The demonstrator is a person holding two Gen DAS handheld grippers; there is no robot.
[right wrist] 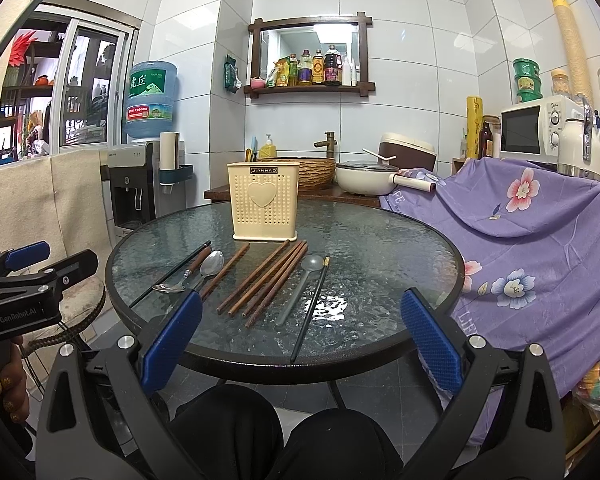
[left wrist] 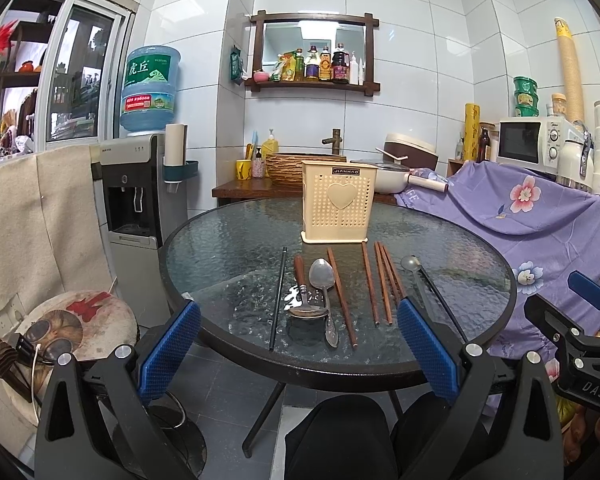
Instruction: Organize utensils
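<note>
Both tongs — left tongs (left wrist: 298, 344), right tongs (right wrist: 302, 340) — gape wide, empty, before the utensil holder (left wrist: 337, 202).

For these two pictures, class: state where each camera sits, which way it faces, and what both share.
Left wrist: on the left gripper, open, facing the holder across the glass table; knees and the right gripper's side show.
Right wrist: on the right gripper, open, facing likewise from further right; knees and a hand show.
Shared: holder, table, wooden chopsticks.
</note>
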